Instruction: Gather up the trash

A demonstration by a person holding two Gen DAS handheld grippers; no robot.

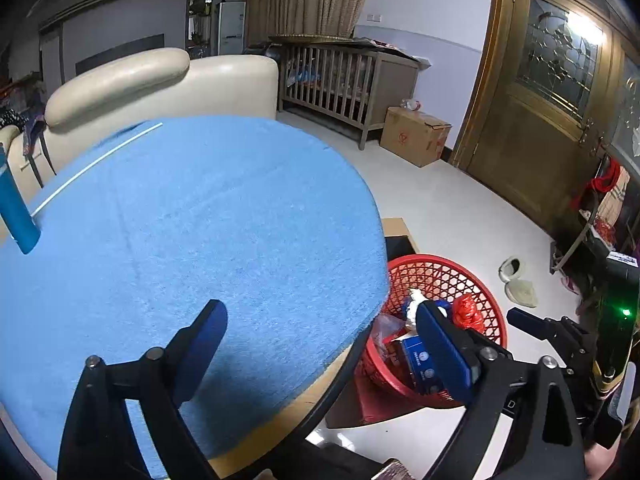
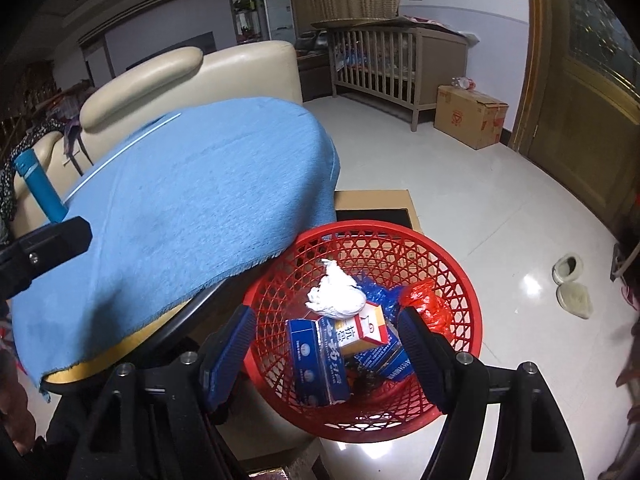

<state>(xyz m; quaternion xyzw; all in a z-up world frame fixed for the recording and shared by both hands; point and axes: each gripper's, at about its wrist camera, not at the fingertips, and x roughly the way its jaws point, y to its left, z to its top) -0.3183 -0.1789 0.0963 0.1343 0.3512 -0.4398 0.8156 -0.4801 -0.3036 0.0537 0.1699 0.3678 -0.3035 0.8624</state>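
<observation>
A red mesh basket (image 2: pixel 448 264) stands on the floor beside the table; it also shows in the left wrist view (image 1: pixel 456 276). In it lie a crumpled white tissue (image 2: pixel 336 296), blue boxes (image 2: pixel 316 364), an orange and white box (image 2: pixel 360 332) and a red plastic bag (image 2: pixel 426 304). My right gripper (image 2: pixel 328 348) is open and empty, hovering above the basket. My left gripper (image 1: pixel 320 340) is open and empty over the edge of the table's blue cloth (image 1: pixel 192 220). A blue cylinder (image 1: pixel 14 208) stands at the table's far left.
A cream sofa (image 1: pixel 160 84) stands behind the table. A flat cardboard piece (image 2: pixel 376 202) lies under the basket. A wooden crib (image 1: pixel 344 84), a cardboard box (image 1: pixel 414 134), a wooden door (image 1: pixel 532 120) and slippers (image 1: pixel 516 278) lie beyond on the white floor.
</observation>
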